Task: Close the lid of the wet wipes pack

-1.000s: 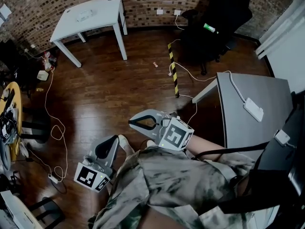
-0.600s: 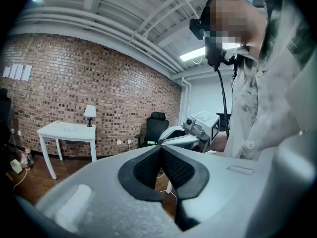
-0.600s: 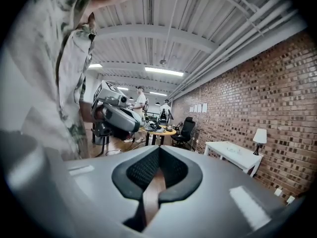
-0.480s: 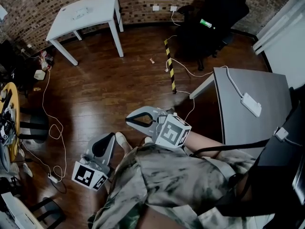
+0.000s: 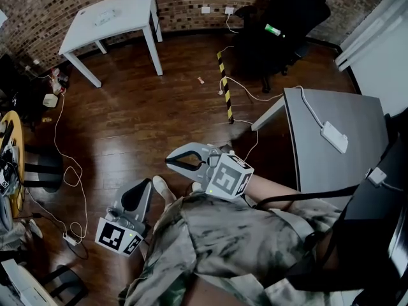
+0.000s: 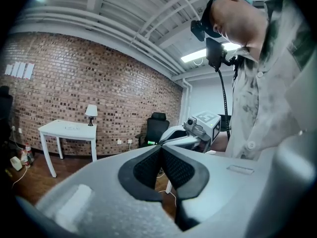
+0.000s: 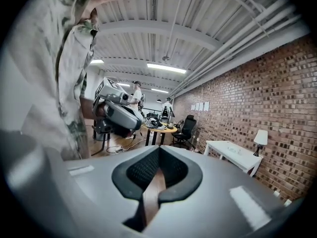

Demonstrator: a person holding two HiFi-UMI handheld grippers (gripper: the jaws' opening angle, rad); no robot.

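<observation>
Wooden floor (image 5: 146, 113) lies under the left gripper (image 5: 148, 183) and right gripper (image 5: 169, 160), both hanging low by the person with jaws pressed together and holding nothing. A small item (image 5: 105, 18) on the far white table (image 5: 83, 34) may be the wet wipes pack. Its lid is unreadable, so no step shows.

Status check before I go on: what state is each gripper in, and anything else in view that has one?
Left gripper: shut, nothing between the jaws.
Right gripper: shut at the tips, empty.
Pale item on the white table: too small to tell if it is the pack, or how its lid stands.
Office chair: upright, unoccupied.
Ceiling lights: on.
</observation>
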